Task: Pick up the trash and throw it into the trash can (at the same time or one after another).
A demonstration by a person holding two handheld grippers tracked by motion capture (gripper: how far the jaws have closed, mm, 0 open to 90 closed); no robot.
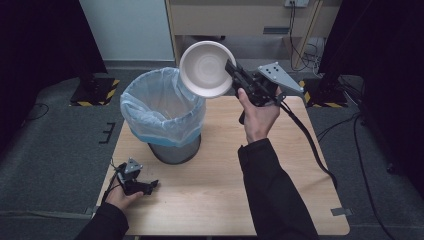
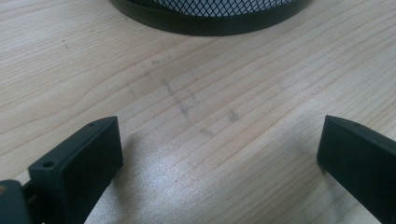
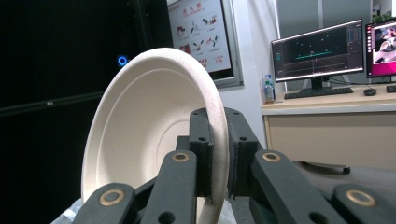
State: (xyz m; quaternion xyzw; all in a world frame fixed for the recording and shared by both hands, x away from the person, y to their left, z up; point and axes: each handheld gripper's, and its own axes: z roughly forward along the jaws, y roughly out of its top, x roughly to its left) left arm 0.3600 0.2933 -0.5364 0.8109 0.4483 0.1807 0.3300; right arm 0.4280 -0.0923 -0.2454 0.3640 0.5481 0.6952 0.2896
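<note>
At the near left corner of the wooden tabletop [image 1: 220, 195], the left tongs [image 1: 150, 186] are rested low with jaws spread wide and nothing between them; the black base of the mesh waste bin [image 1: 172, 150] is seen just ahead. The bin, lined with a pale blue bag [image 1: 155, 107], is stood at mid-table. To its upper right, a white paper bowl [image 1: 206, 68] is held tilted above the bin's rim, its edge clamped by the right tongs [image 1: 234, 73]. On the wall poster [image 3: 200, 32] the writing cannot be read.
</note>
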